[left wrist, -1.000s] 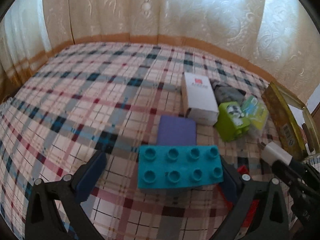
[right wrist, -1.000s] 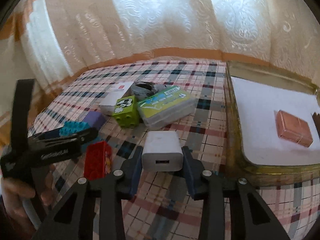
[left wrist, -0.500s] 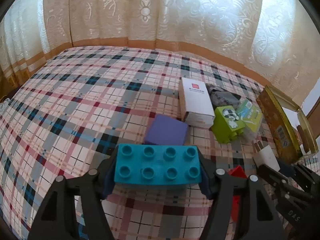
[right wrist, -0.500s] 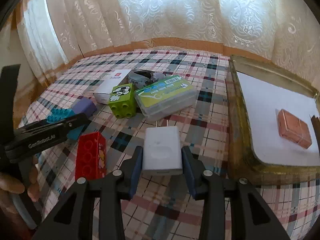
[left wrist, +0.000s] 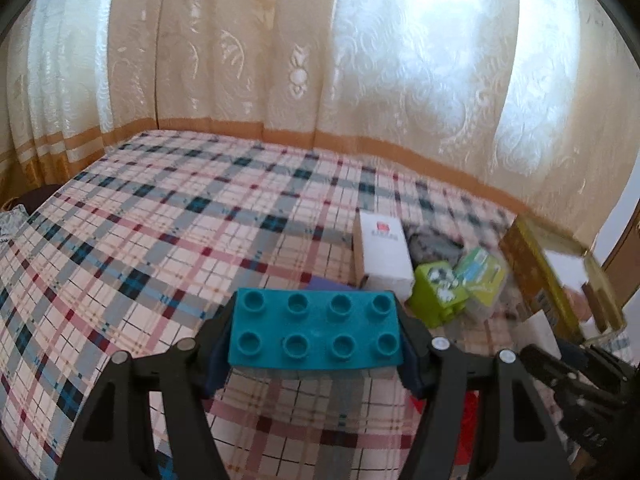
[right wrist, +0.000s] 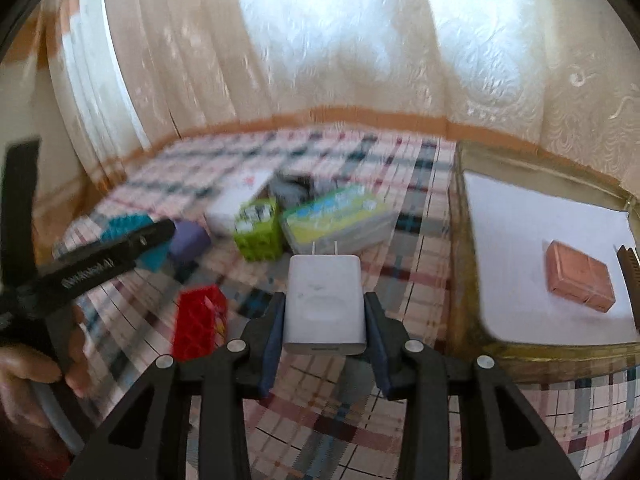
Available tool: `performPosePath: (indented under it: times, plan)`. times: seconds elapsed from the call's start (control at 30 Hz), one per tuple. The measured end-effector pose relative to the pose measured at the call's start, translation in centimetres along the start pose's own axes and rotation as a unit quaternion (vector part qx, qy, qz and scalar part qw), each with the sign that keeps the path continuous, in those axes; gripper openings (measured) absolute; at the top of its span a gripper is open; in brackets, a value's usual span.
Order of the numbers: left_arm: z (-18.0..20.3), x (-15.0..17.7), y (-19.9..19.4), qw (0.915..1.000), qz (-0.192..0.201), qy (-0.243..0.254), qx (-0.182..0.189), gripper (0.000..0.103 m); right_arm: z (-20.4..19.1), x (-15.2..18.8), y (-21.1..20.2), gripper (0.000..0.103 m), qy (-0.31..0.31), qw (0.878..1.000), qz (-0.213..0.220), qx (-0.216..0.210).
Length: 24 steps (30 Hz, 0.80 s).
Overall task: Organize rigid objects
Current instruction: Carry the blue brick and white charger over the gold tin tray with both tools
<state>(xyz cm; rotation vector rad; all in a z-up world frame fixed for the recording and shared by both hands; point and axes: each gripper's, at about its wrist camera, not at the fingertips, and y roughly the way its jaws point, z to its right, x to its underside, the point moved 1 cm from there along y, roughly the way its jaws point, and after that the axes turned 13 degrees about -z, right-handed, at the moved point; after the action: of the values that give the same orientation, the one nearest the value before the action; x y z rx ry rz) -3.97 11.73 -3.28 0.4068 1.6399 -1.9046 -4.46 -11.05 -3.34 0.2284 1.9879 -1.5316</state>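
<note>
My left gripper [left wrist: 316, 356] is shut on a teal studded brick [left wrist: 316, 330], held flat above the plaid cloth. My right gripper [right wrist: 325, 320] is shut on a white plug charger [right wrist: 325, 304], its prongs pointing away from me. To the charger's right stands a gold tin [right wrist: 460, 248] lined with white paper, with a copper-coloured box [right wrist: 580, 282] inside. In the right wrist view the left gripper [right wrist: 132, 246] shows at the left edge with the teal brick [right wrist: 124, 226] in it.
On the cloth lie a red brick [right wrist: 198, 322], a purple block [right wrist: 190, 240], a lime green brick [right wrist: 258, 234], a clear case with a green label [right wrist: 340, 224], a white carton [left wrist: 384, 252] and a grey bundle [left wrist: 434, 246]. A hand [right wrist: 24, 376] holds the left gripper. Curtains hang behind.
The left gripper closed on the teal brick and lifted it off the cloth. The right gripper tipped the charger from port-facing to flat-faced with prongs away.
</note>
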Motion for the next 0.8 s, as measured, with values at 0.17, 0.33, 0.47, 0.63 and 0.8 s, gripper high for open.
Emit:
performPosePath:
  times: [0.17,0.33,0.47,0.63,0.8]
  plan:
    - [0.7,0.0,-2.2,0.9974,0.071,0.008,0.009,0.066,-0.6,-0.1,-3.0,0.04,-0.006,0.997,0.074,-0.012]
    - [1.6,0.1,-3.1,0.994,0.108,0.015,0.009,0.066,-0.9,0.0,-5.5,0.04,-0.013,0.99,0.139,0.002]
    - [2.5,0.3,-3.5,0.991,0.131,0.024,0.009,0.066,-0.2,-0.1,-6.2,0.04,-0.01,0.987,0.158,0.006]
    - [3.4,0.6,-3.7,0.9895,0.14,0.02,0.029,0.066,0.4,-0.2,-6.7,0.04,-0.009,0.984,0.17,0.044]
    - [4.9,0.9,-3.8,0.9891,0.141,0.028,0.032,0.066,1.9,-0.3,-7.3,0.04,0.003,0.982,0.176,0.069]
